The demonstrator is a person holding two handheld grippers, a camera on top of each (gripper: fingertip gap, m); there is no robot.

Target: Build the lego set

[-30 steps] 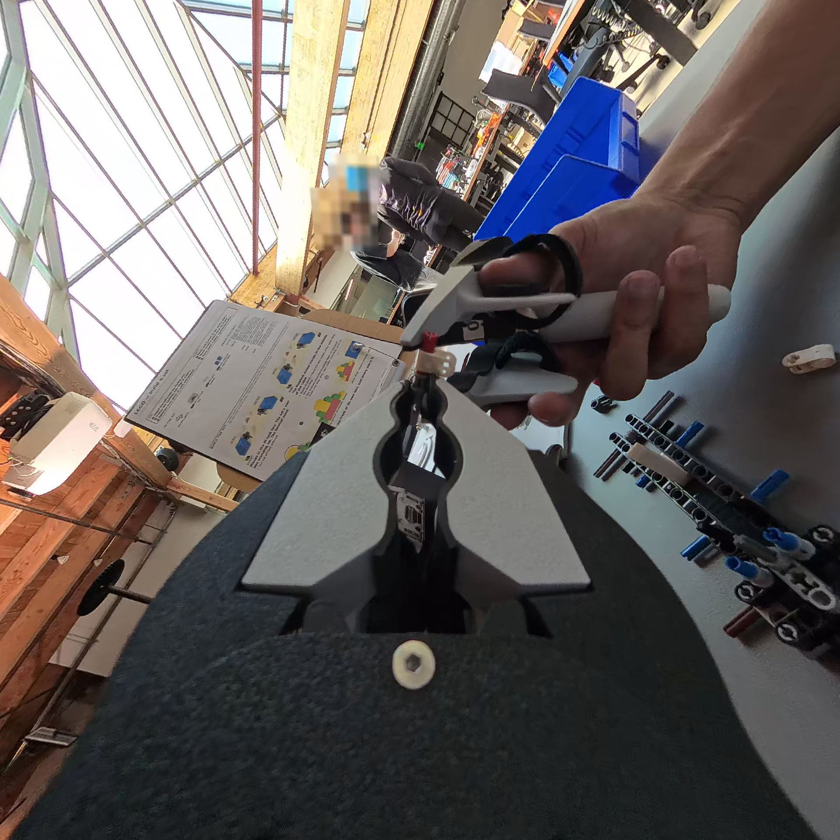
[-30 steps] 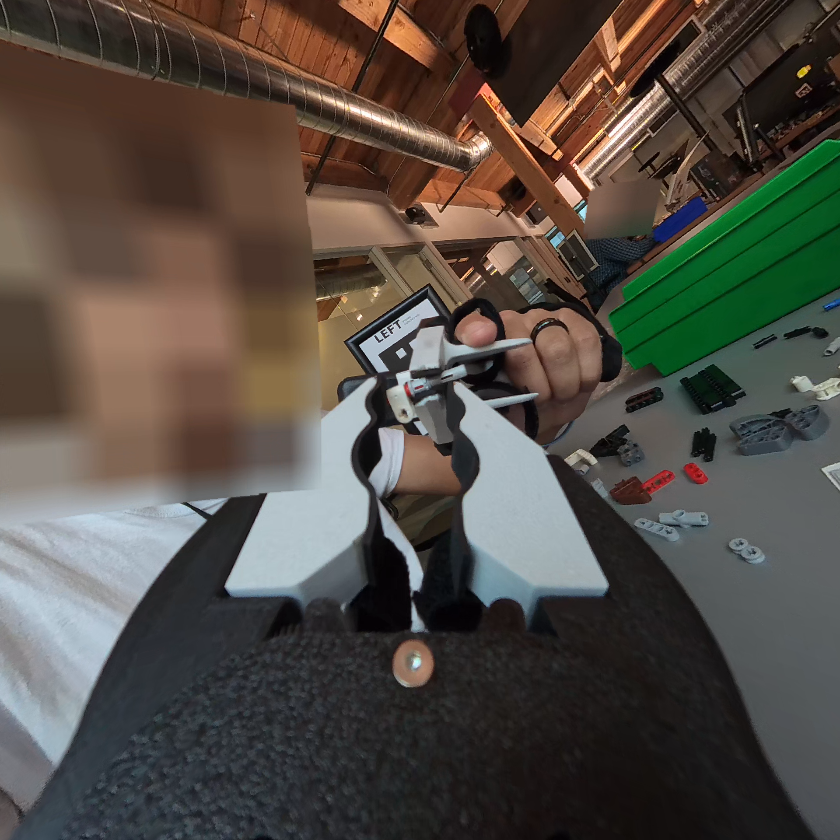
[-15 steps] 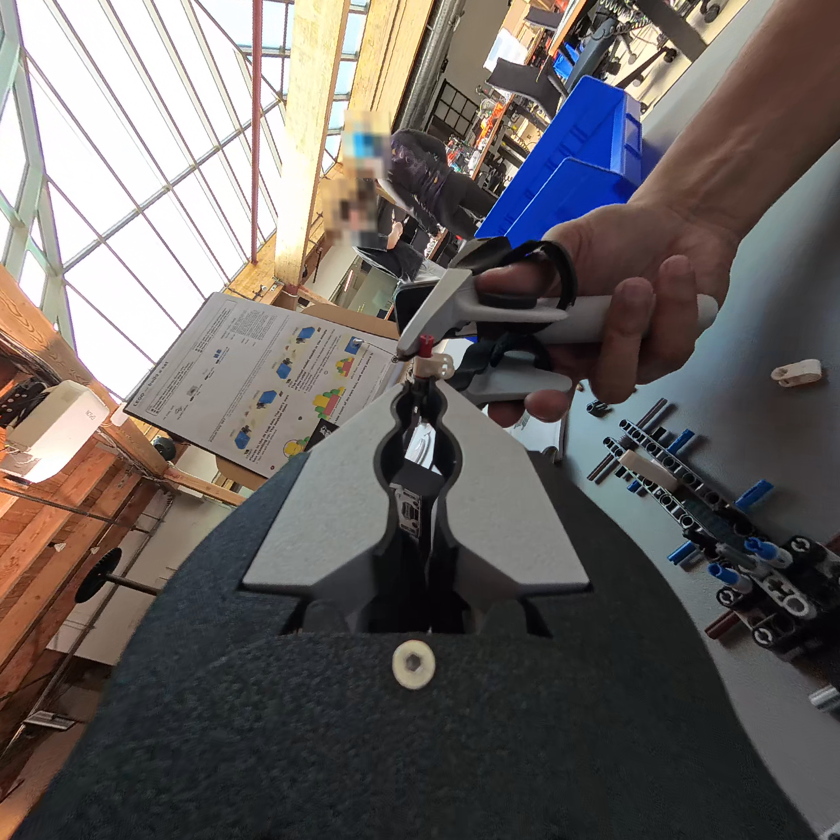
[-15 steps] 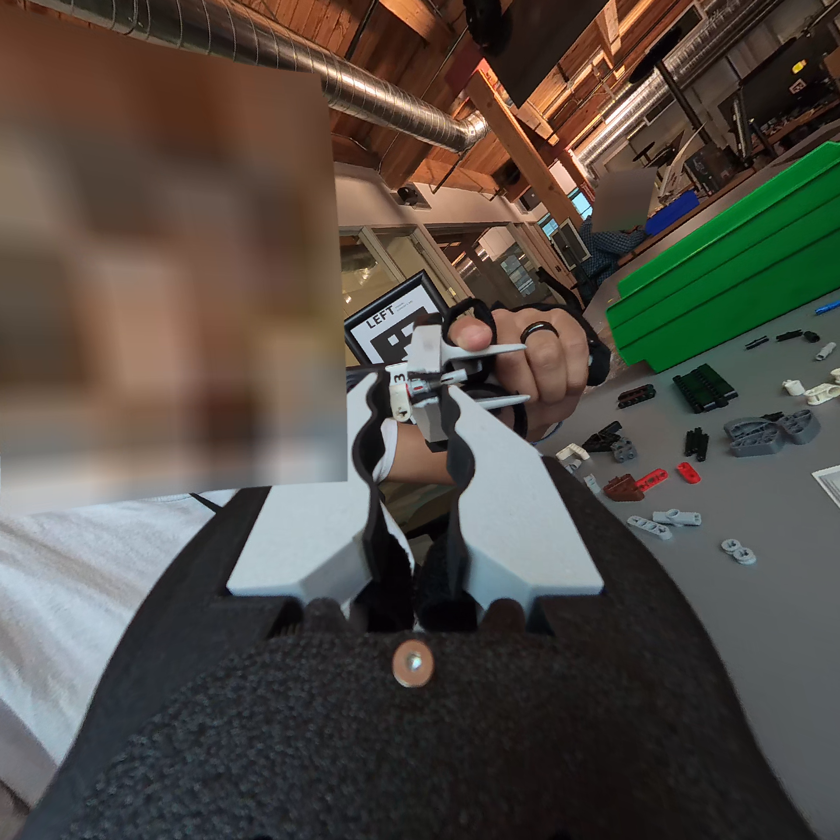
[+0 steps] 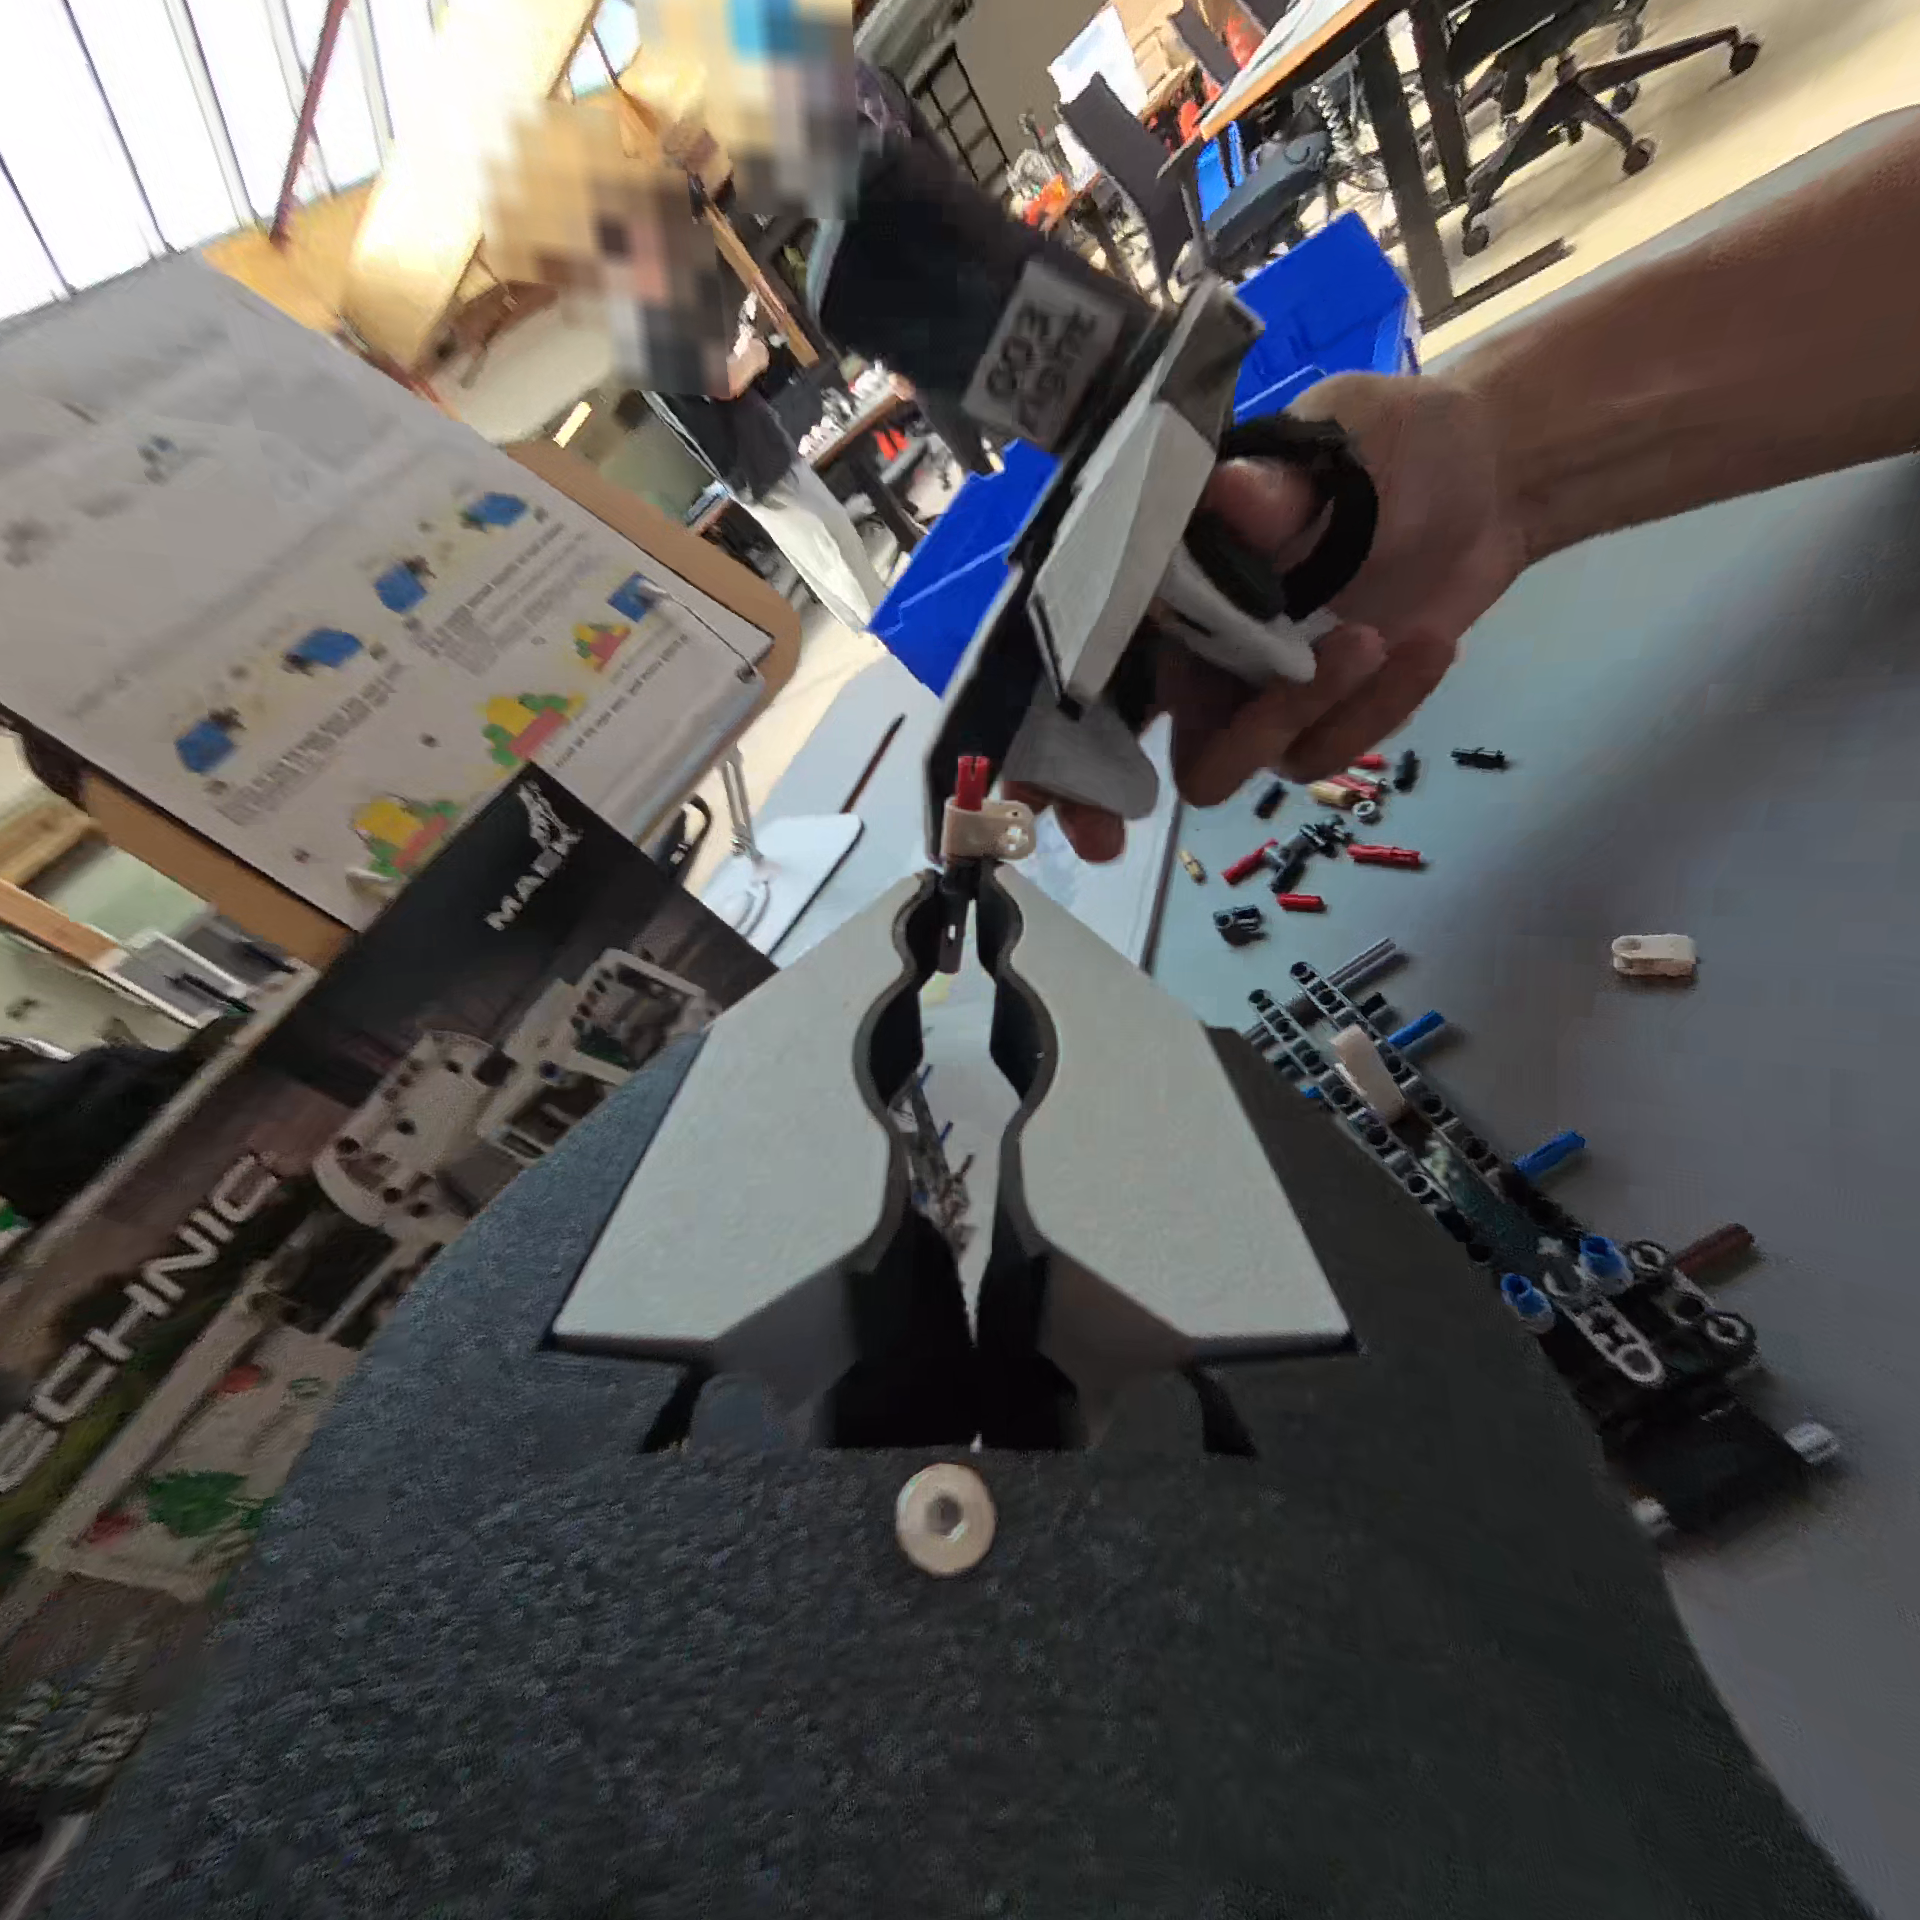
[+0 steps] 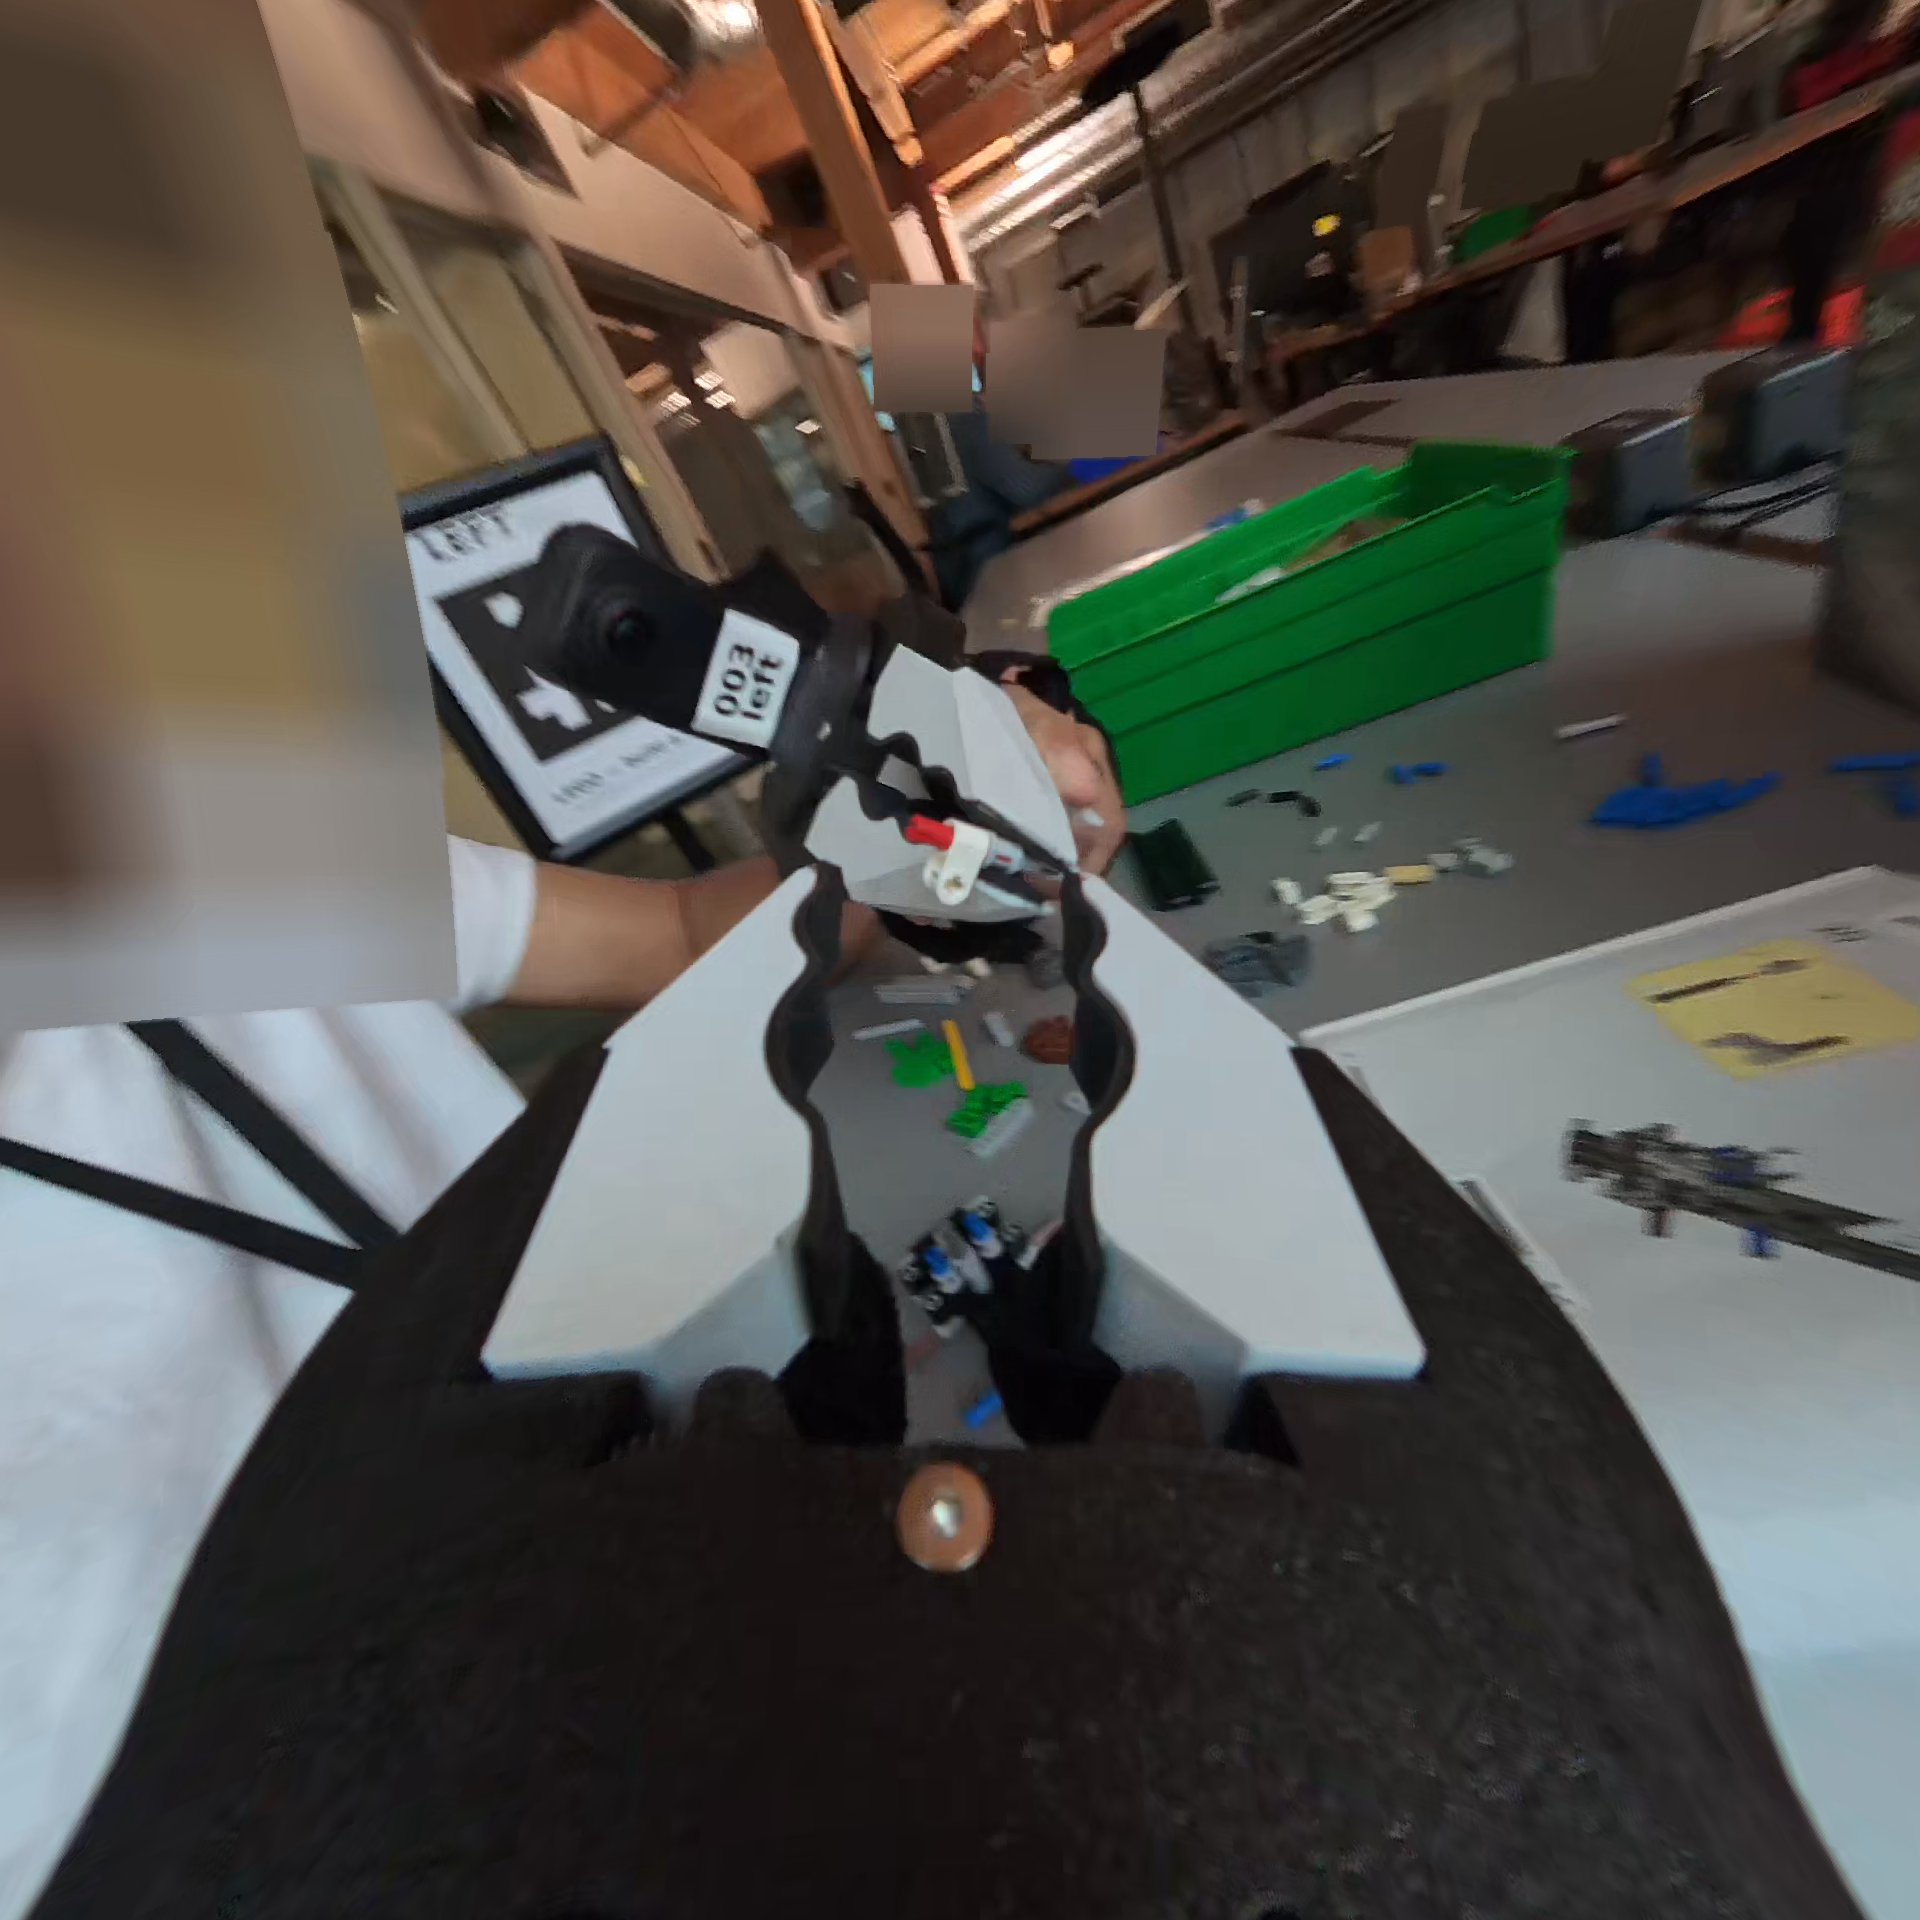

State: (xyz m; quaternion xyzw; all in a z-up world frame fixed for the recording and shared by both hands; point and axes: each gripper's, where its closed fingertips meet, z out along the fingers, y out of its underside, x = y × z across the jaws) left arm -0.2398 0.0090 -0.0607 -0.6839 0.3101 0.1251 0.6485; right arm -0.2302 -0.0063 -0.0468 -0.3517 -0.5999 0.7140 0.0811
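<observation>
My left gripper [image 5: 958, 904] is shut on a short dark pin that carries a cream connector [image 5: 987, 831] with a red pin [image 5: 971, 774] on top, held in the air above the grey table [image 5: 1714, 727]. In the right wrist view the same piece [image 6: 958, 860] sticks out of the left gripper [image 6: 997, 862], just beyond my right gripper's tips. My right gripper [image 6: 945, 891] is open and empty. In the left wrist view it [image 5: 1023, 758] hangs just above and behind the red pin, apart from it.
A long black beam assembly with blue pins [image 5: 1455, 1174] lies on the table at right, also below my right gripper [image 6: 956, 1257]. Loose pins [image 5: 1299, 862] and a cream connector [image 5: 1652, 956] lie around. Blue bins [image 5: 1320, 312], green bin [image 6: 1309, 623], open booklet [image 6: 1662, 1039], set box [image 5: 416, 1091]. My two grippers' fingertips are within a few centimetres of each other.
My right gripper has opened and drawn back from the small piece. Both views have tipped down toward the table. My left gripper still holds the piece.
</observation>
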